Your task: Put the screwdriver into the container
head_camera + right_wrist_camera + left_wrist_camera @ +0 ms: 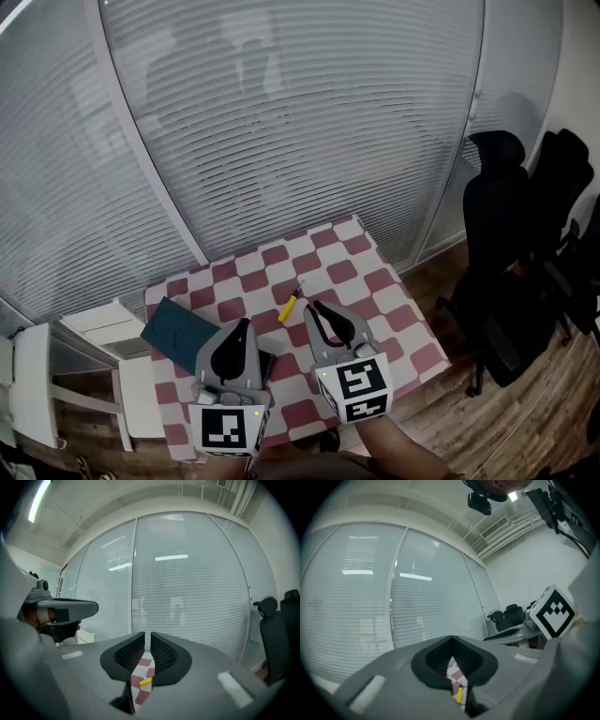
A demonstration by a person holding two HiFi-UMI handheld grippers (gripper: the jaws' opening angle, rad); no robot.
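A yellow-handled screwdriver point(291, 303) lies on the red-and-white checked table point(375, 281), near its middle. A dark teal container point(180, 328) sits at the table's left edge. My left gripper point(246, 322) hovers over the near left part of the table, right of the container, jaws shut and empty. My right gripper point(312, 304) is just right of the screwdriver, its jaws shut down to a thin slit with nothing between them. The screwdriver point(459, 694) shows below the tips in the left gripper point(452, 639) view. It point(146, 681) also shows under the right gripper point(147, 634).
A glass wall with blinds point(281, 122) runs behind the table. White furniture point(94, 323) stands left of the table, black office chairs point(502, 234) to the right on the wooden floor point(469, 422). A small dark object point(268, 362) lies under the left gripper.
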